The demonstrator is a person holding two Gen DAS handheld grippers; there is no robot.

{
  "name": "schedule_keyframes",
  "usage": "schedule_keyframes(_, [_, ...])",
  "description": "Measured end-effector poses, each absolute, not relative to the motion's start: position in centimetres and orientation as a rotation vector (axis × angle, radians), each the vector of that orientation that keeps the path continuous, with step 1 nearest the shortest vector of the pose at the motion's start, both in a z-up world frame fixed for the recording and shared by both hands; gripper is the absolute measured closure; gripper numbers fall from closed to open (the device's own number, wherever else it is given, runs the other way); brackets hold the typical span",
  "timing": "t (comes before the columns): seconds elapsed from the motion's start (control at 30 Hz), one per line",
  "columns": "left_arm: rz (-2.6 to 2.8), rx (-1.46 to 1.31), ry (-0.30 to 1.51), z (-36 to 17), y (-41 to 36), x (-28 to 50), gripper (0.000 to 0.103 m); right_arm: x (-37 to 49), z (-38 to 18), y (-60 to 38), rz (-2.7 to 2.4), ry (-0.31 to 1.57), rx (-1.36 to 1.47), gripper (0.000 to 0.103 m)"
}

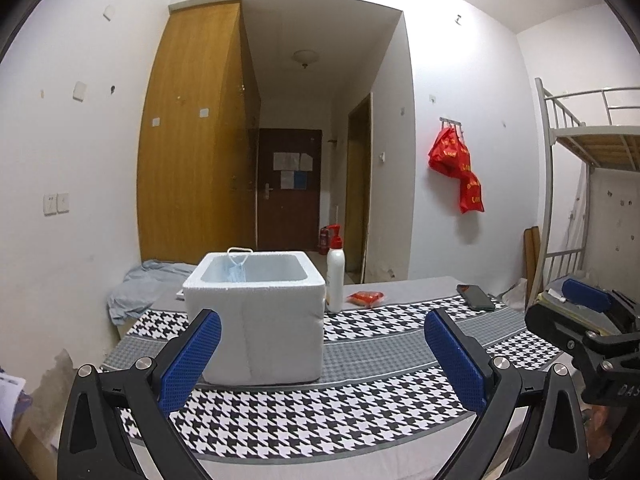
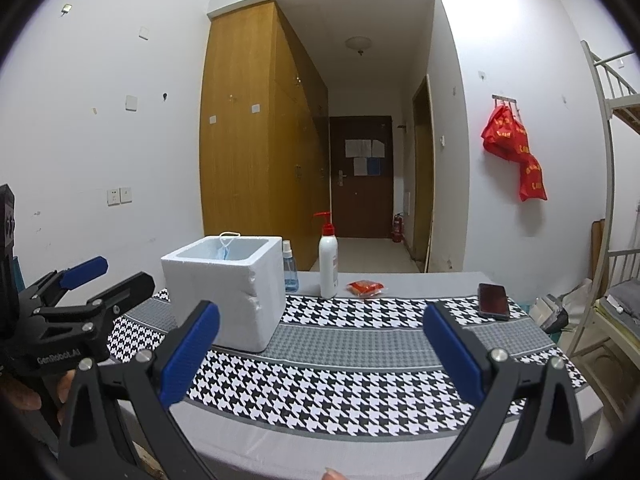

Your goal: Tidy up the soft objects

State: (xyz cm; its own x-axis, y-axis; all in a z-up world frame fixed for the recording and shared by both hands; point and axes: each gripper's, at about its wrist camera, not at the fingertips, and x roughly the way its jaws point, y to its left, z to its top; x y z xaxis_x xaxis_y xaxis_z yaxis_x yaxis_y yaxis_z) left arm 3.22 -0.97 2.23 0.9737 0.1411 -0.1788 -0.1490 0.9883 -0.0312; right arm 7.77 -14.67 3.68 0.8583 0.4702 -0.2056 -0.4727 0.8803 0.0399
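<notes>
Both tools are released and grasp nothing. The left tool (image 1: pixel 322 354) hangs above the near edge of the tabletop (image 1: pixel 360 404) with its ribbed blue pads (image 1: pixel 192 360) spread wide; the right tool (image 2: pixel 320 354) is in the same condition to its right.

**Hazards**
- The cloth (image 2: pixel 352 384) covering the tabletop is a loose woven sheet in black-and-white houndstooth with grey bands. A low pass by either tool could snag it and drag everything standing on it.
- The box (image 1: pixel 256 320) is white foam, thick-walled, cube-like and probably very light. Its near right edge looks chipped in the right wrist view. A push against a wall would likely slide or tip it; a hard pinch could crumble the foam.
- The face mask (image 1: pixel 237 270), the one soft item clearly identifiable, sits inside the box at its left rear corner, with a white ear loop (image 1: pixel 240 249) rising over the rim. The fabric is thin, pleated and limp. A shallow grip may catch only the loop, and the mask may slip free.
- The pump bottle (image 2: pixel 328 264), tall, smooth white plastic with a red head, stands just beside the box on the right and is top-heavy. The small clear spray bottle (image 2: pixel 290 268) stands behind the box. Either could topple if the box shifts.
- The glossy red packet (image 2: pixel 366 287) and the flat dark phone (image 2: pixel 494 301) lie farther right, well apart from the box.
</notes>
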Motion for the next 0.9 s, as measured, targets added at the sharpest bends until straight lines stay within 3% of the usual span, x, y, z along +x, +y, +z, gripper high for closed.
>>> schedule_keyframes(0.9, [0.159,-0.052,0.172,-0.9,-1.9,-1.2,0.001,3.6,0.2,-15.5,0.52,0.214,-0.003,0.0])
